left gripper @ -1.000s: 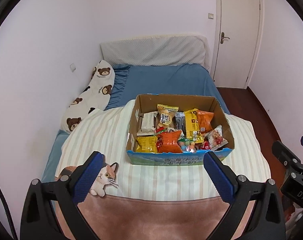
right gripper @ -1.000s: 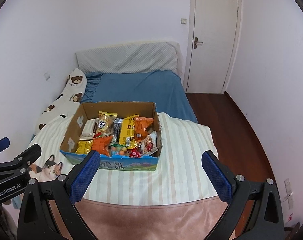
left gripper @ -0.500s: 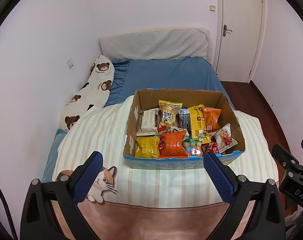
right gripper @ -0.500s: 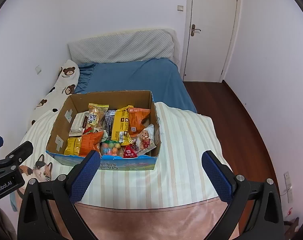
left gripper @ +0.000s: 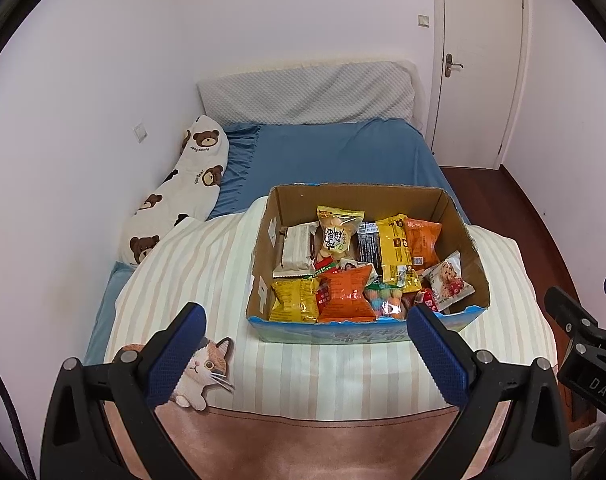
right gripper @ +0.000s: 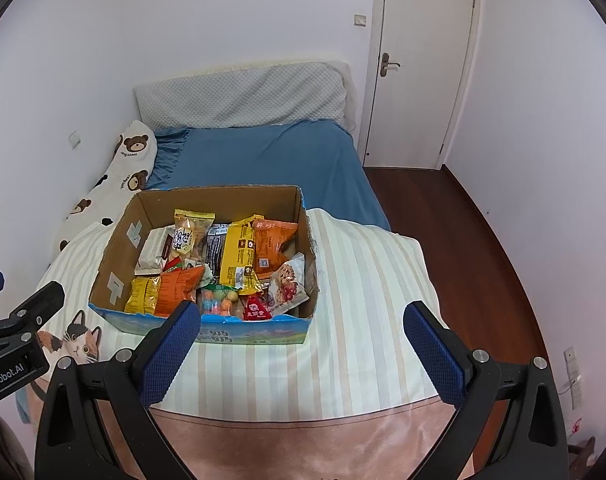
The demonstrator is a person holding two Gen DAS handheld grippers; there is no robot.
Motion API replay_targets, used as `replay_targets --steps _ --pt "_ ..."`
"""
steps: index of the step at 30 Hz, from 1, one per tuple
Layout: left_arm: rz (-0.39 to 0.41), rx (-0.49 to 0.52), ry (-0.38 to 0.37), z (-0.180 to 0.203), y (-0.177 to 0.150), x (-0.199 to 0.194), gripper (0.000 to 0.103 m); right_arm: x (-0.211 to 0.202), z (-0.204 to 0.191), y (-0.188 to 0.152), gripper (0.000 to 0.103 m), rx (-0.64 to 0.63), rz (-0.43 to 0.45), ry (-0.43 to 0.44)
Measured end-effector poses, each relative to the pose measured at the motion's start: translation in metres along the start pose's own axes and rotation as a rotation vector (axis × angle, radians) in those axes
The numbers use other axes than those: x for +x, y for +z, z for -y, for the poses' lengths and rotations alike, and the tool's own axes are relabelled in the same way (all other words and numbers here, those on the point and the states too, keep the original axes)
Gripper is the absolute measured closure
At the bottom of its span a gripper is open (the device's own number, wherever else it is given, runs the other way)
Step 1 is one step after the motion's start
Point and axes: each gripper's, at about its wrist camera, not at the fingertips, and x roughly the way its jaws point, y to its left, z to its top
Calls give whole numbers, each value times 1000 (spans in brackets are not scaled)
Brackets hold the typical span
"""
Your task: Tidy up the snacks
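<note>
A cardboard box (left gripper: 459, 220) with a blue front sits on the striped quilt and also shows in the right wrist view (right gripper: 119, 252). It holds several snack packets: an orange bag (left gripper: 349, 294), a yellow bag (left gripper: 295, 300), a tall yellow packet (left gripper: 395, 252), a white packet (left gripper: 297, 248) and a cookie packet (right gripper: 287, 284). My left gripper (left gripper: 305, 358) is open and empty, above the quilt in front of the box. My right gripper (right gripper: 303, 354) is open and empty, in front of the box's right end.
The striped quilt (left gripper: 199, 276) with a cat print (left gripper: 205, 368) covers the near half of a blue bed (left gripper: 335, 156). A bear-print pillow (left gripper: 179, 192) lies along the left wall. A closed door (right gripper: 423, 60) and wood floor (right gripper: 463, 224) are at right.
Both grippers have moved forward and lower toward the box, which now looks larger and closer. Both stay open and empty.
</note>
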Motion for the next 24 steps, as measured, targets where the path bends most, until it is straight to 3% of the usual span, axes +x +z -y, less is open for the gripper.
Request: replay_targets --steps 24 --pt "-4 -10 -4 2 -7 1 0 -5 -1 2 0 -16 6 12"
